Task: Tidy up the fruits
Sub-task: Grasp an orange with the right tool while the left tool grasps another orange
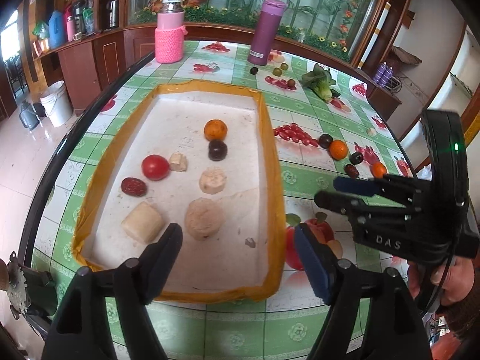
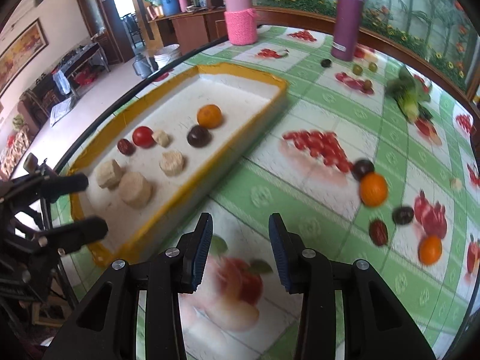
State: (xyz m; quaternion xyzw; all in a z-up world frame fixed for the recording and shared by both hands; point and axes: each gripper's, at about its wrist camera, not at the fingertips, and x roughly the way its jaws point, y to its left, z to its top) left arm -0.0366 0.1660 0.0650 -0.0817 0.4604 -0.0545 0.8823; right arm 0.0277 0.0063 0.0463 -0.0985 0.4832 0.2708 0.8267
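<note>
A white tray with a yellow rim [image 1: 270, 150] [image 2: 210, 180] holds an orange [image 1: 215, 130], a dark plum [image 1: 217, 149], a red tomato [image 1: 155, 167], a red date [image 1: 133, 186] and several pale pieces. Loose on the cloth to its right lie an orange [image 2: 373, 190], a dark plum [image 2: 362, 169], a second plum [image 2: 403, 215], a date [image 2: 378, 232] and a small orange [image 2: 430, 249]. My left gripper [image 1: 238, 237] is open and empty over the tray's near end. My right gripper [image 2: 240, 234] is open and empty above the cloth beside the tray; it also shows in the left wrist view [image 1: 325, 190].
A pink knitted jar [image 1: 169, 31] and a purple flask [image 1: 267, 31] stand at the table's far edge. Small green and dark fruits [image 1: 277, 72] and a leafy vegetable [image 1: 321, 82] lie at the back right. The table edge runs along the tray's left side.
</note>
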